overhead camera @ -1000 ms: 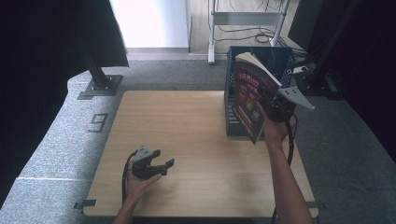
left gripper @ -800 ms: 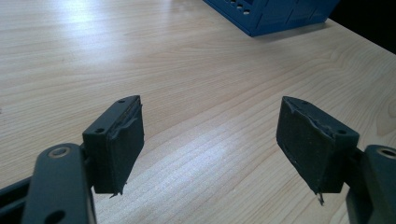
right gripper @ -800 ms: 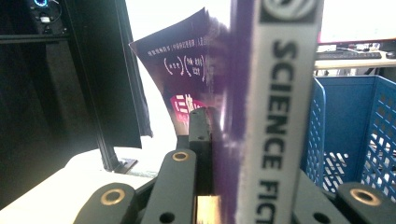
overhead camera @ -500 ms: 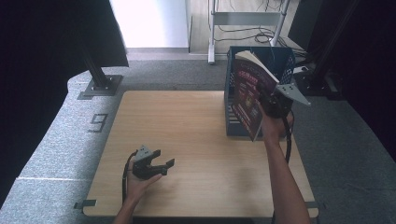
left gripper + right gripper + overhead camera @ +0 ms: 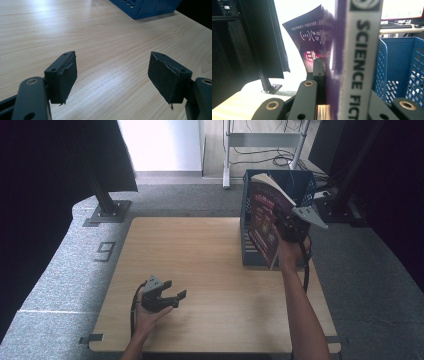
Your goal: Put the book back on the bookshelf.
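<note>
This looks like a lab recording space. A pale wooden table point(image 5: 210, 265) stands on grey carpet point(image 5: 65, 270) between black curtains point(image 5: 55, 165). A cabled metal rack point(image 5: 265, 140) stands far behind.

On the white spine of the book point(image 5: 359, 62), clamped between the jaws of the right gripper point(image 5: 332, 105): "SCIENCE FICT", in large dark capitals running lengthwise, cut off below. On the book's purple cover, bent off to the left: small white lines of Chinese characters, too fine to read, above a pink patch with blurred white lettering. On the grey floor point(image 5: 60, 280) left of the table point(image 5: 210, 265), near its far left corner: a large dark "9".
</note>
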The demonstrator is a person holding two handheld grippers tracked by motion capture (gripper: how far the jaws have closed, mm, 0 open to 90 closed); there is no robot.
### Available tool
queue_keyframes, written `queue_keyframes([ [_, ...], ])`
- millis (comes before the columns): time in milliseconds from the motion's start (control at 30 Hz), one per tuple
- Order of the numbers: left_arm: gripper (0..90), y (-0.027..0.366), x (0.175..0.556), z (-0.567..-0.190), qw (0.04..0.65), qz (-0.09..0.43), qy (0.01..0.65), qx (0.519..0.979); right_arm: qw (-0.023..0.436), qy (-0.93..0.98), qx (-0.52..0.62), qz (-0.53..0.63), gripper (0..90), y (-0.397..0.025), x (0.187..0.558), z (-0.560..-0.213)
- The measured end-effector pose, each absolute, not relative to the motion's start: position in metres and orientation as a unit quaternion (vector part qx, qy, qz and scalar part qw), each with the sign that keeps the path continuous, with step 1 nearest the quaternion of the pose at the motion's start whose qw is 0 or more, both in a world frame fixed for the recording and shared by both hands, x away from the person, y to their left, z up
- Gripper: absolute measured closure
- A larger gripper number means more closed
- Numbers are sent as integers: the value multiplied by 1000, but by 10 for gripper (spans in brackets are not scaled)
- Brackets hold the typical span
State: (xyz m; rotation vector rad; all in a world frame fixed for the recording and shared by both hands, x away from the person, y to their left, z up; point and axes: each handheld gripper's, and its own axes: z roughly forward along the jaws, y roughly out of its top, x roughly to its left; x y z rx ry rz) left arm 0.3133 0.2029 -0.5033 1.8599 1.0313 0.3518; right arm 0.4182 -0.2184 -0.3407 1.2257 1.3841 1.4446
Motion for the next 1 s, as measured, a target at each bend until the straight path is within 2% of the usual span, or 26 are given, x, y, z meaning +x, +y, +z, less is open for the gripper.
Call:
queue_keyframes([
  [1000,234,207,313,-502,481,141,423,755,401,527,501,557,817,-217,450,-344],
])
